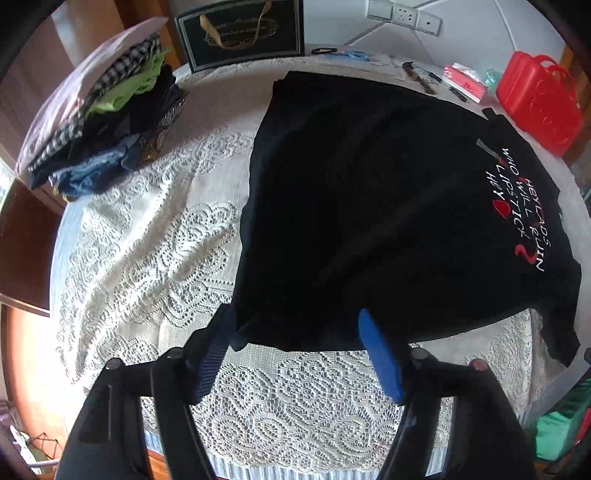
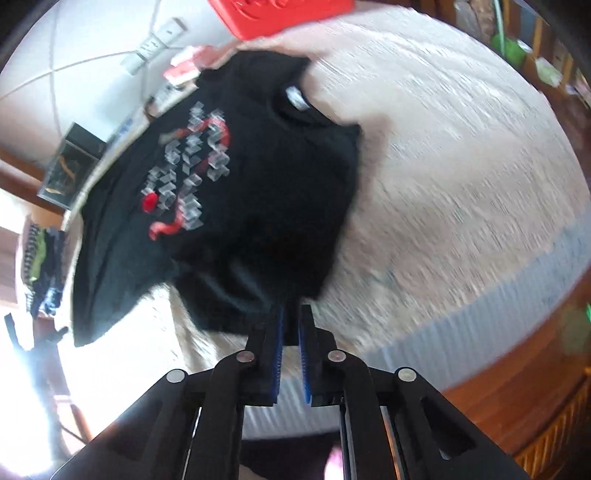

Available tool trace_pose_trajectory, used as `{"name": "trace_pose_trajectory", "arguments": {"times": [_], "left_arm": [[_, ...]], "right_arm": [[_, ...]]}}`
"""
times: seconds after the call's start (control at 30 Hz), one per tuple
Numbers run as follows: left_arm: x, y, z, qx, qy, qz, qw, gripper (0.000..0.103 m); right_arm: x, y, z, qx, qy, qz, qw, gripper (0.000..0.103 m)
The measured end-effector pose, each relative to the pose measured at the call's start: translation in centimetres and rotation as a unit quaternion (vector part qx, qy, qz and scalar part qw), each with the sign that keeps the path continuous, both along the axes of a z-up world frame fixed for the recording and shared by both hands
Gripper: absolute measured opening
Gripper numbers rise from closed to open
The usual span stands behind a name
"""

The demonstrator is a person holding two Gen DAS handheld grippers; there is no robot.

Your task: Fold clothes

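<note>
In the right wrist view, motion blur is smearing almost everything. The white and red print on the black T-shirt (image 2: 229,206) is showing only as doubled blocks, so the words are not readable there. The lace pattern of the cloth on the desk (image 2: 461,166) is dissolving into streaks. The red box (image 2: 280,14) is being cut off by the top edge. The right hand-held gripper (image 2: 290,325) is covering the piece of fabric between its pads, so the exact part being pinched is staying unclear.

In the left wrist view, the small things (image 1: 424,77) along the far edge of the desk are appearing too small to identify.
</note>
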State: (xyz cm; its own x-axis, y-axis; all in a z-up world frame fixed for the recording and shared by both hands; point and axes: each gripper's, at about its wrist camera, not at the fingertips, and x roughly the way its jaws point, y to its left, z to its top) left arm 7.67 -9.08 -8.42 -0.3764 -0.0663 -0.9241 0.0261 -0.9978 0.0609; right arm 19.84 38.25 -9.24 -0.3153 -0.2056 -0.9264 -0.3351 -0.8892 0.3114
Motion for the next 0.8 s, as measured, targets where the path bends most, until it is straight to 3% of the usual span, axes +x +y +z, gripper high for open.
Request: {"name": "trace_pose_trajectory", "arguments": {"times": [0.07,0.17,0.2,0.27,0.3,0.4,0.43,0.57,0.8], "left_arm": [[-0.1,2.1,0.5,0.024,0.003,-0.038,0.9990,0.072],[0.4,6.9,0.0,0.071,-0.008,-0.084,0.9938,0.072],[0.7,8.8,-0.5,0.081,-0.014,-0.097,0.9919,0.072],[1.3,12.5,-1.4,0.099,-0.025,-0.121,0.9873,0.072],[1.6,14.4,-1.9,0.109,-0.031,-0.133,0.9846,0.072],[2.4,20.0,-3.2,0.136,-0.049,-0.169,0.9749,0.071],[2.7,21.9,-3.7,0.145,-0.055,-0.181,0.9711,0.064],[3.8,28.6,-5.3,0.176,-0.075,-0.220,0.9565,0.058],[5.3,31.8,-5.6,0.167,-0.073,-0.182,0.9663,0.058]], "right_arm": [[1.3,0.5,-0.9,0.003,-0.013,-0.020,1.000,0.008],[2.6,0.4,-0.6,-0.007,0.014,-0.030,0.999,0.010],[2.9,0.3,-0.3,-0.012,0.026,-0.032,0.999,0.013],[2.7,-0.1,-0.3,0.000,0.033,-0.022,0.999,0.032],[2.5,-0.3,-0.4,0.007,0.035,-0.016,0.999,0.034],[1.8,-1.0,-1.2,0.031,0.029,0.011,0.999,0.035],[1.6,-1.1,-1.4,0.035,0.026,0.022,0.999,0.035],[0.7,-1.0,-2.2,0.015,0.030,0.089,0.995,0.034],[-0.9,-0.3,-4.1,0.002,0.031,0.201,0.979,0.035]]}}
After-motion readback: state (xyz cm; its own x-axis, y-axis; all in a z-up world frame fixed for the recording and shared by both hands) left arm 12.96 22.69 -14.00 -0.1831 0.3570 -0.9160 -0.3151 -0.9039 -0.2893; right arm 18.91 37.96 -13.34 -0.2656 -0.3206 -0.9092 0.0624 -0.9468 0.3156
